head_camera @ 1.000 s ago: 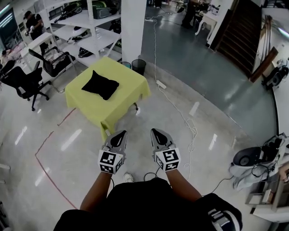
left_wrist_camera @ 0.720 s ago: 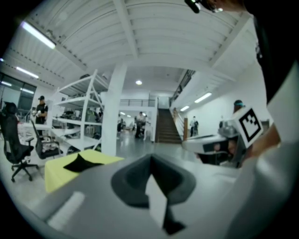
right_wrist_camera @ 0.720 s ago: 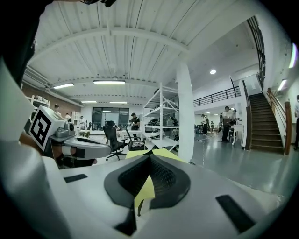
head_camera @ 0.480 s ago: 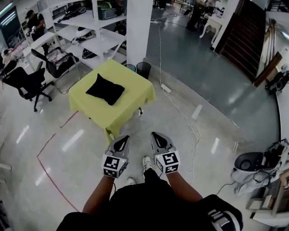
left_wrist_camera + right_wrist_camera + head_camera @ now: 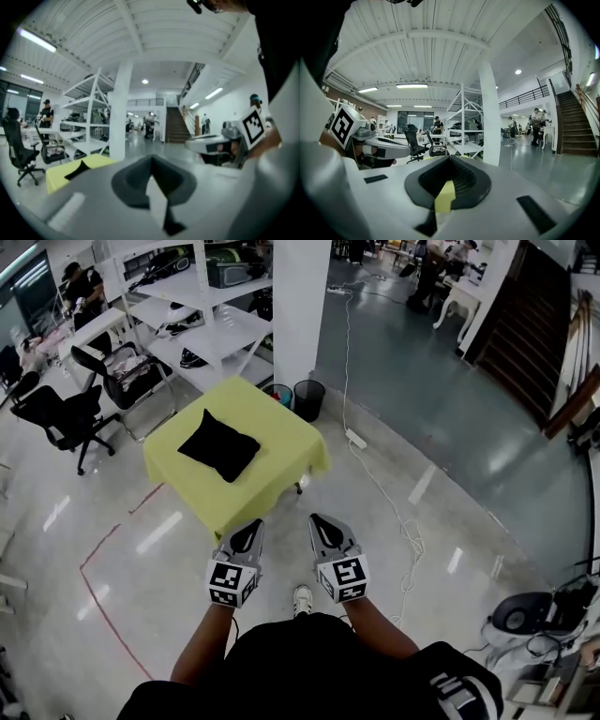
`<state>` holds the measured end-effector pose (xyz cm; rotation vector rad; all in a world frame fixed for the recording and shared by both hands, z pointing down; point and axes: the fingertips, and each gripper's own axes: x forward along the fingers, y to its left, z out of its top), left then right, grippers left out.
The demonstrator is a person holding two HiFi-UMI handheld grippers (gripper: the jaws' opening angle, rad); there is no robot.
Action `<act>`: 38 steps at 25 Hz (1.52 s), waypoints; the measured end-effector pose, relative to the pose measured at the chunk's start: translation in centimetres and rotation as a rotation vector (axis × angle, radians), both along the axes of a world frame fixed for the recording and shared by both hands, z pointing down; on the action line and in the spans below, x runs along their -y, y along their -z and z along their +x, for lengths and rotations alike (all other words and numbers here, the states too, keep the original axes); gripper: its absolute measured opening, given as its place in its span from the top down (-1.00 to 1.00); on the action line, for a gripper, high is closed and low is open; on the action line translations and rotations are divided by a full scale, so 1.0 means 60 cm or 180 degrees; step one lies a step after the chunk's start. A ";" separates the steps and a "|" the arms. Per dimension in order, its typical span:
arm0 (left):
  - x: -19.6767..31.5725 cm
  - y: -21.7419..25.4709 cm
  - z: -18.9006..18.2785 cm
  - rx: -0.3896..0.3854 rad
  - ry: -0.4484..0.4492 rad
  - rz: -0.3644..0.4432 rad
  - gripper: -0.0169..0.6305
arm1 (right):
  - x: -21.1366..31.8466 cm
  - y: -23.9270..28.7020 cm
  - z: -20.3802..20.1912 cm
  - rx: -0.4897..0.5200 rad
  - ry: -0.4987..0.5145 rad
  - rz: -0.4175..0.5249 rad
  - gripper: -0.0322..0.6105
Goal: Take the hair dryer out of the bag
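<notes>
1. Black soft fabric bag (image 5: 218, 443) lies at the centre of the square, yellow-clothed worktop (image 5: 281, 465).
2. Left gripper (image 5: 249, 526) and right gripper (image 5: 319, 520): jaws fully closed, empty, side by side before the worktop.

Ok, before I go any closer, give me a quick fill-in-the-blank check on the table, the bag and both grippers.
1. The table under the black bag is covered by a cloth whose colour is ____.
2. The jaws of the left gripper and the right gripper are both ____.
3. Held between the jaws of either gripper there is ____.

Missing words: yellow; shut; nothing.
</notes>
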<state>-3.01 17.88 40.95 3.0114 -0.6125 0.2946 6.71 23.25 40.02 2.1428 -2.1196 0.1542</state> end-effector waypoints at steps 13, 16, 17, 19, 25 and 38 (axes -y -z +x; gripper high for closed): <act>0.070 0.017 0.107 0.0049 0.0178 0.0024 0.93 | 0.077 0.034 0.120 0.0086 0.0321 0.0152 0.88; 0.088 0.015 0.110 0.0070 0.0218 0.0018 0.93 | 0.089 0.036 0.127 0.0195 0.0356 0.0263 0.88; 0.096 0.013 0.110 0.0065 0.0237 0.0020 0.93 | 0.095 0.036 0.126 0.0205 0.0393 0.0292 0.88; 0.114 0.010 0.112 0.0042 0.0281 0.0021 0.93 | 0.111 0.034 0.129 0.0171 0.0438 0.0294 0.88; 0.179 0.002 0.124 0.0031 0.0347 0.0034 0.93 | 0.176 0.032 0.137 0.0062 0.0509 0.0238 0.88; 0.367 -0.028 0.084 0.0138 0.0423 0.0032 0.93 | 0.381 0.002 0.079 0.0141 0.0671 0.0051 0.88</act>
